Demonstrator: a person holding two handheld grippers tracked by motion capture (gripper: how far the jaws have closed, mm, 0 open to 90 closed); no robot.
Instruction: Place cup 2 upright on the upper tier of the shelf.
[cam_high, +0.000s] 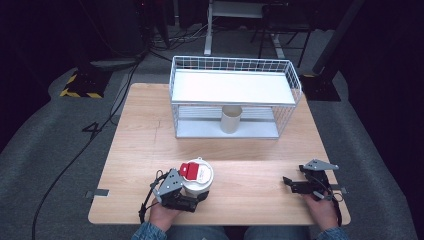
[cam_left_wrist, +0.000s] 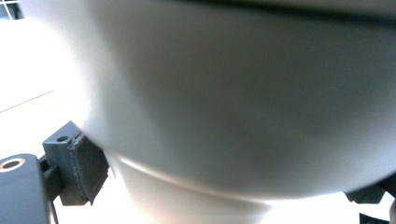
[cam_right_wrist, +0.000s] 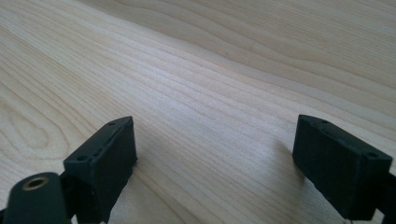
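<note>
Left tongs (cam_high: 200, 196) clasp the white cup (cam_high: 198, 179) – jaws against its sides; right tongs (cam_right_wrist: 215, 163) gape wide over bare tabletop (cam_right_wrist: 224, 79).

table (cam_high: 250, 165) evenly lit | surroundings dark | white cup (cam_left_wrist: 233, 93) blurred, glare at left

White lidded cup (cam_high: 198, 179) with a red label on its lid, standing upright near the front edge of the wooden table (cam_high: 250, 150), left of centre, held between the jaws of the left gripper (cam_high: 200, 196). In the left gripper view its pale wall (cam_left_wrist: 243, 116) is blurred. A second, beige cup (cam_high: 231, 119) stands upright on the lower shelf of the white wire rack (cam_high: 235, 95).
</note>
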